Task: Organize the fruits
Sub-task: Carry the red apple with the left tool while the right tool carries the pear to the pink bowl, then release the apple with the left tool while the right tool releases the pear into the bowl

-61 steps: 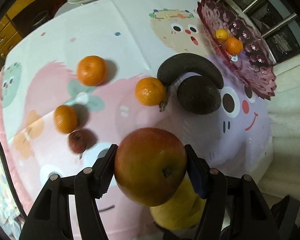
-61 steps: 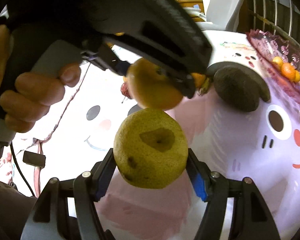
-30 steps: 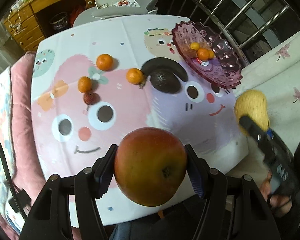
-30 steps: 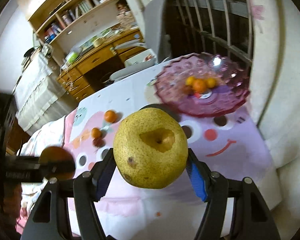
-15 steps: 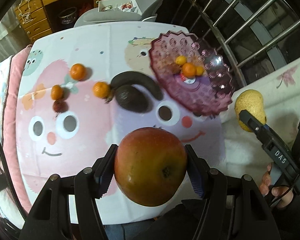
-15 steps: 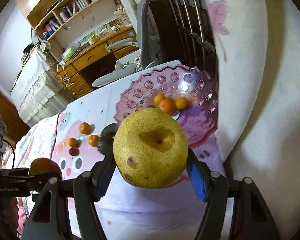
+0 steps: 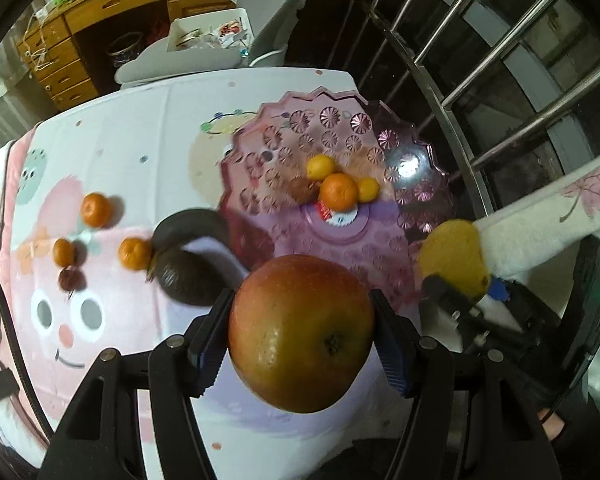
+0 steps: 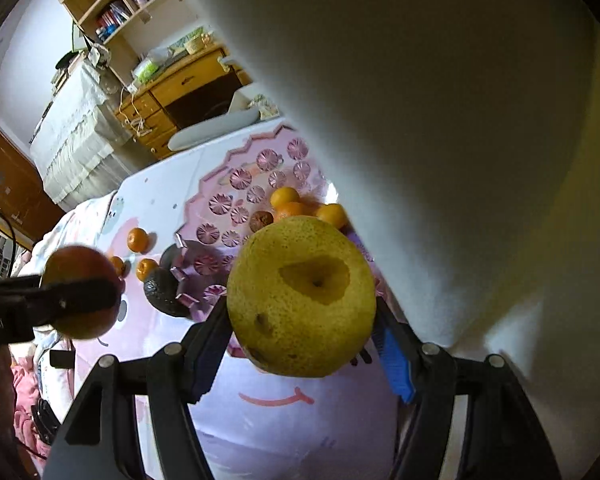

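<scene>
Cartoon-print cloth covers the surface [image 7: 148,128], pink and white with smiling faces; wooden drawers sit in the upper left of the frame and metal window bars in the upper right.

Left wrist view: left gripper [image 7: 300,338] is clamped on a red-yellow apple [image 7: 300,334], both pads pressed against its sides, lower centre of frame. Pink glass plate [image 7: 412,168] lies on the surface at centre right. On it, close together: three small orange citrus fruits [image 7: 339,191] and one small brownish fruit [image 7: 302,190]. Left of the plate, on the cloth: a dark banana [image 7: 192,226] curving over a dark avocado [image 7: 190,280], the two touching. Three loose mandarins [image 7: 96,210] and a small dark red fruit [image 7: 71,280] lie further left. At right of frame, the right gripper [image 7: 460,280] shows from the side, holding a yellow pear [image 7: 450,258] near the plate's right rim.

Right wrist view: right gripper [image 8: 302,336] is closed on the pear [image 8: 302,298], pads on both sides, centre of frame. A pale blurred mass fills the upper right. Plate [image 8: 236,204] lies beyond the pear, citrus [image 8: 285,197] visible on it. Avocado [image 8: 162,292] sits at the plate's lower left edge. Left gripper with the apple [image 8: 82,292] appears at left of frame, seen side-on.
</scene>
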Demonstrator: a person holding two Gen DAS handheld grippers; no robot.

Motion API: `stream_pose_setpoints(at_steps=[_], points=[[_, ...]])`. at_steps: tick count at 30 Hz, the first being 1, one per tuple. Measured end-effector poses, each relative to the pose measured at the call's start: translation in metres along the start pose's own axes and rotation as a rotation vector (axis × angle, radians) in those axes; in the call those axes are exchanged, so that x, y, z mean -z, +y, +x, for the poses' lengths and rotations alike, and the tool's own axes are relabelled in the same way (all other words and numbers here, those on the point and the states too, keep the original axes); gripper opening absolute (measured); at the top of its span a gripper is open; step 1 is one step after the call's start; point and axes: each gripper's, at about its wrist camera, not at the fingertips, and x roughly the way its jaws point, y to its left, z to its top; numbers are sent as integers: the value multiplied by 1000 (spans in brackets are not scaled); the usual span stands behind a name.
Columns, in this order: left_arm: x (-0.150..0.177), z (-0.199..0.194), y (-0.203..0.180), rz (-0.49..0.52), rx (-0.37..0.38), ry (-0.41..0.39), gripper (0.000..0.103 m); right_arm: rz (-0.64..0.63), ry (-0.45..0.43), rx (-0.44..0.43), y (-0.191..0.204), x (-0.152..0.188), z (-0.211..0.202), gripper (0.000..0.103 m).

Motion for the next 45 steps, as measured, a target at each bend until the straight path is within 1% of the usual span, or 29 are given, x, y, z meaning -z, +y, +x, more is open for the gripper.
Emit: stream_pose_setpoints(at_steps=[4,7,12,16,21,26,27,28,29,30,32,33,37,40,45], points=[[-17,25,-8,10,-1,18,64,-6,57,19,-7,-8,24,68],[-25,43,-10,9,8,26,64,-2,75,25,-12,-13,33,68],[-34,76,-12,-6,19,62,64,-9,111,36,-17,-18,51,68],[-39,90,-17,5,27,76,64,-71,141,69,-10,-20,63,68],[-41,101,-18,6,22,96,64,-101,167,82,-1,-21,71,69],[-39,100,-12,-8,20,108,64,-112,184,86,10,-16,75,69],[-38,100,-10,-14,18,107,67,-111,185,87,11,-15,76,69],[-39,97,-9,-23,29,95,76,-110,186,87,20,-17,78,69],[-38,92,-7,-32,46,72,84,-106,185,87,19,-16,78,69],[-38,86,-5,-35,57,53,85,-102,183,87,18,-18,77,69],[-38,75,-5,-31,57,14,85,-99,149,70,13,-22,69,69],[-38,72,-5,-35,48,10,85,-106,136,71,12,-23,63,69],[-29,60,3,-68,67,-17,85,-139,118,77,22,-23,59,69],[-17,49,10,-94,74,-41,85,-145,106,69,29,-19,53,69],[9,40,27,-167,52,-56,85,-133,90,40,42,-11,41,69]])
